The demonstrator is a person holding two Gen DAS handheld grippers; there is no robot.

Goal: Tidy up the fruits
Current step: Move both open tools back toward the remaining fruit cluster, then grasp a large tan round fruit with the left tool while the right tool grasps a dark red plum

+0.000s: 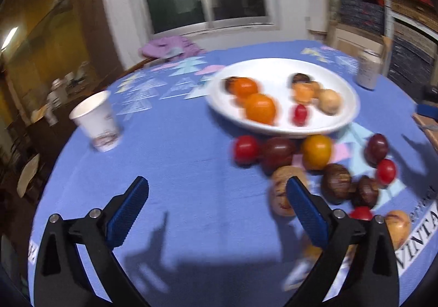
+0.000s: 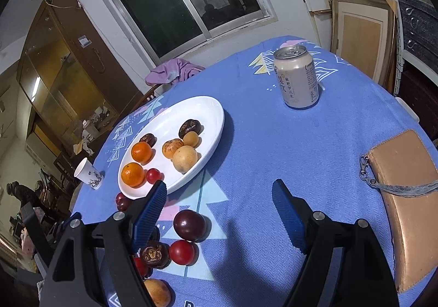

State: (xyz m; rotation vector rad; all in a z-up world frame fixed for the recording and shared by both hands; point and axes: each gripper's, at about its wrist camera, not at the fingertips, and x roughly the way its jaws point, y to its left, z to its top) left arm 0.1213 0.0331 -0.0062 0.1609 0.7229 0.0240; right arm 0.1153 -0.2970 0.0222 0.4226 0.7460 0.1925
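Left tongs gaped wide, empty, over the blue desk — right tongs likewise. White plate at 11 o'clock with oranges; loose plums scattered at 8 o'clock; can at 12.

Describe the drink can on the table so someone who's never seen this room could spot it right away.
Start at the round table with the blue cloth, under the window. Beyond the white plate of fruit, toward the far edge, the can stands upright by itself. It is the only metal thing there: silvery-beige with dark printed characters, unlike the white paper cup on the opposite side.
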